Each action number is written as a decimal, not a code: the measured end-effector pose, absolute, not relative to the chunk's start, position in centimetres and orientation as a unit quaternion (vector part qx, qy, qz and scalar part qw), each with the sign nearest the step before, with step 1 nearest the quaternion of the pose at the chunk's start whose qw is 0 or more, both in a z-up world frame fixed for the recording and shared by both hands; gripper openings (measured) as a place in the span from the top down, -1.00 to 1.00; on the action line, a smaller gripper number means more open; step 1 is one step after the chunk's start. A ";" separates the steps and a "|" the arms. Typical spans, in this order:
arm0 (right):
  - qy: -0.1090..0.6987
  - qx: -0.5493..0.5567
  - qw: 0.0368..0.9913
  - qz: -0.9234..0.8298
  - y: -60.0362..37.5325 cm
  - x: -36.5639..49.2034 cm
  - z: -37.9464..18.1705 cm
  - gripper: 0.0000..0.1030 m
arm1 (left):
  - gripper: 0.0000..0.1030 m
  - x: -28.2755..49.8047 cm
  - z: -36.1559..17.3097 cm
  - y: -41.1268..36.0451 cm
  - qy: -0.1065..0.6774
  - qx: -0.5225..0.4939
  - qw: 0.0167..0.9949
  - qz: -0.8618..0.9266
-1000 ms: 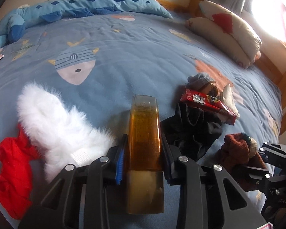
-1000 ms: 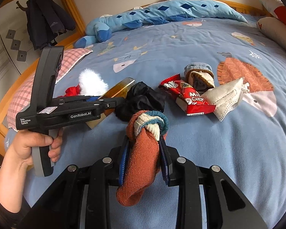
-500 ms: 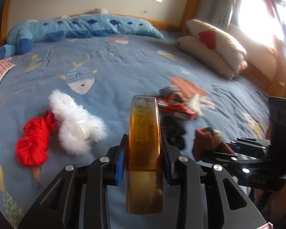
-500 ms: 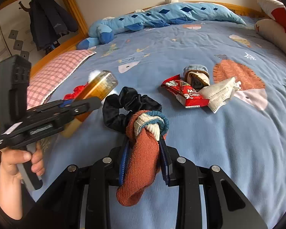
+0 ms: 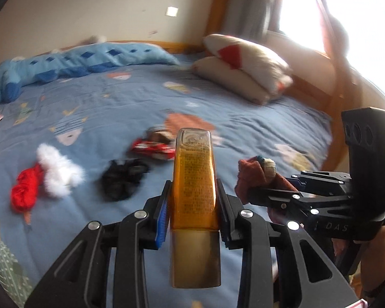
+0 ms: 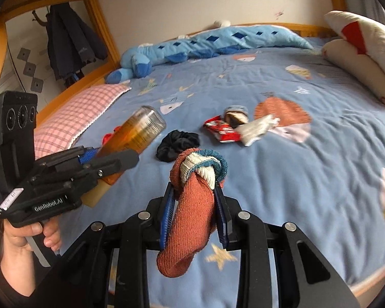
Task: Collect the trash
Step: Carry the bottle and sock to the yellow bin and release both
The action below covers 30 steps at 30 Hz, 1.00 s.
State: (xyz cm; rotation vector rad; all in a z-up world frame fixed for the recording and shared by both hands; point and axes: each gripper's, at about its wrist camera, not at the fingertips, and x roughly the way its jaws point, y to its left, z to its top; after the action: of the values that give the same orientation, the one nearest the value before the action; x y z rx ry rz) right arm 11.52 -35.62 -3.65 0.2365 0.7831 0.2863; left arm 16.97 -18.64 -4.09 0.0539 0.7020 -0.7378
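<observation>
My left gripper [image 5: 193, 202] is shut on an amber bottle [image 5: 194, 179], held above the blue bed; the bottle [image 6: 134, 134] also shows at the left of the right wrist view. My right gripper [image 6: 194, 205] is shut on a rolled rust-orange sock [image 6: 192, 213], seen from the side as the sock [image 5: 254, 174] in the left wrist view. On the bedspread lie a red candy wrapper [image 6: 222, 129], a crumpled white face mask [image 6: 256, 128], a small rolled sock [image 6: 234, 114] and a black scrunchie [image 6: 178, 145].
A white fluffy item [image 5: 59, 172] and a red cloth [image 5: 25, 192] lie at the left of the bed [image 5: 115, 97]. Cream pillows [image 5: 246, 69] sit at the far right, a blue plush [image 6: 205, 46] along the wall, a pink checked pillow [image 6: 77, 115] left. A wooden frame edges the bed.
Both grippers have lifted and pulled back from the bed, each still holding its item. The things on the bedspread look smaller and farther away.
</observation>
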 end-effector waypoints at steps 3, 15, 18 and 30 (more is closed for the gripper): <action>0.373 0.111 0.914 0.117 -37.3 8.9 -3.0 0.44 | 0.37 14.6 -3.8 -21.5 0.331 0.042 0.861 -0.384; 0.364 0.114 0.924 0.001 -46.2 -4.1 -2.2 0.44 | 0.37 5.6 -5.1 -33.4 0.336 0.092 0.789 -0.506; 0.365 0.121 0.922 -0.032 -48.4 -7.6 -2.5 0.44 | 0.37 3.3 -5.4 -36.2 0.336 0.107 0.770 -0.532; 0.395 0.147 0.897 -0.135 -54.0 -18.8 -4.4 0.44 | 0.37 -5.2 -7.9 -44.9 0.353 0.166 0.686 -0.615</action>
State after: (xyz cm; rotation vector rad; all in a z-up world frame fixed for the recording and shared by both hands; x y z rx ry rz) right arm -18.77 -54.00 -4.41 0.3049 0.8184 -0.2788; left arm -5.22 -44.88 -7.85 0.3716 0.7905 -1.3773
